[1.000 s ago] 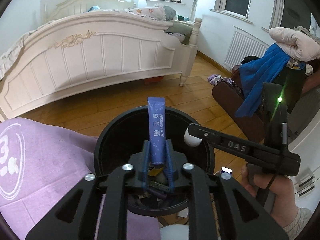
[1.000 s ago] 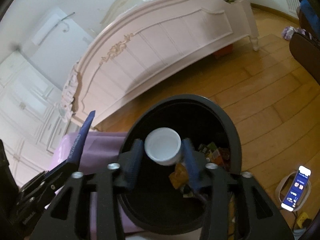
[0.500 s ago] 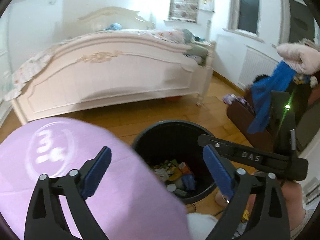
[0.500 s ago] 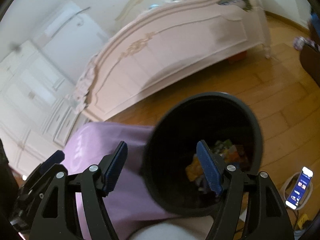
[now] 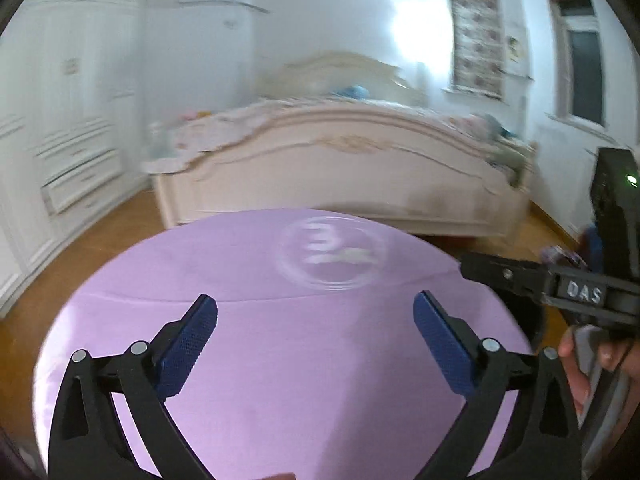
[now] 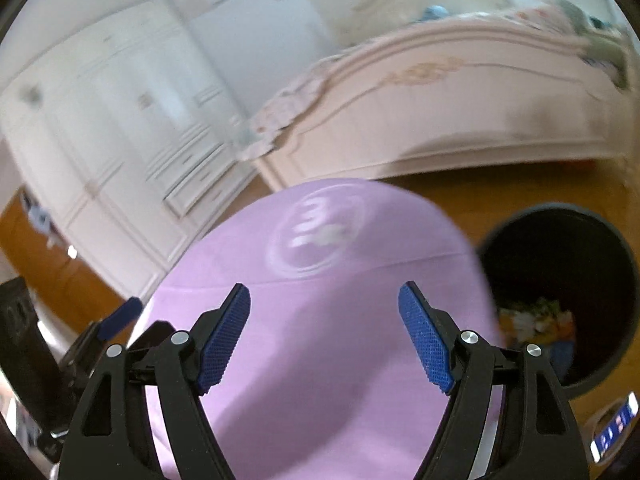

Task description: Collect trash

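In the left wrist view, the left gripper (image 5: 316,340) stood with jaws wide, having just been opening, nothing between them. Beneath lay a round purple-covered surface (image 5: 280,360). The right gripper's body (image 5: 560,288) and a hand (image 5: 592,356) sat at the right edge, a bed (image 5: 340,168) beyond.

In the right wrist view, the right gripper (image 6: 324,336) also had jaws apart, lately widening, empty. The black bin (image 6: 612,240) with trash (image 6: 536,320) stood right of the jaws, beside the purple edge; a phone (image 6: 612,432) lay on the wood floor (image 6: 480,192).
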`<state>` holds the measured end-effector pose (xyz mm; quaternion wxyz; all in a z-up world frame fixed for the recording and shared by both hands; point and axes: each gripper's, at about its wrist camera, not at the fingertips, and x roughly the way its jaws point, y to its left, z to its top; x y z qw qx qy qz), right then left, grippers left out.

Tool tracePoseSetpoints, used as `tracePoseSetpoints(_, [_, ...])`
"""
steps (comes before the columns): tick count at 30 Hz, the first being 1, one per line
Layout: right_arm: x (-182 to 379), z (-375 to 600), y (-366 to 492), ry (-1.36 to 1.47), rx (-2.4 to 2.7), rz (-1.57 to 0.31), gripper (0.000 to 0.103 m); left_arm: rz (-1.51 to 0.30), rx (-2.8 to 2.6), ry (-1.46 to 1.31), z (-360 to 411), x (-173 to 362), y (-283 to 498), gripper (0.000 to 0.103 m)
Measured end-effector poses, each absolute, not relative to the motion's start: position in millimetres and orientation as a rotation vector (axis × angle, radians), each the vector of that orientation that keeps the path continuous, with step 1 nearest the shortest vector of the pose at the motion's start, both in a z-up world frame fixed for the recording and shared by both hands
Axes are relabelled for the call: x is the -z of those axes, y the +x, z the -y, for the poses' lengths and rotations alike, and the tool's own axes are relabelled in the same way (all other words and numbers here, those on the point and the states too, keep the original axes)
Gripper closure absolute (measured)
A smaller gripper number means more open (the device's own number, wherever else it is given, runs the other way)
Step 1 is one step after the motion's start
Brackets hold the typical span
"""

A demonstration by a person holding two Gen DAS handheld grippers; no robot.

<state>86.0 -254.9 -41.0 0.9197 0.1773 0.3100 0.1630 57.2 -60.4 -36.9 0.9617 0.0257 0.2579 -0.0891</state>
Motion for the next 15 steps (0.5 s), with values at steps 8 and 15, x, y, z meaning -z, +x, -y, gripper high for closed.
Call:
tracePoseSetpoints(8, [25.4,192.1,71.9,0.188,-0.324,-0.468,0.008,-0.497,0.004,-0.042,2.5,44.8,48.3,0.005])
tracePoseSetpoints(15, [27.7,173.4,78.1,0.079,-0.237,-0.345,0.005,-0.485,-0.014,-0.090,-14.4,46.6,42.1,0.005])
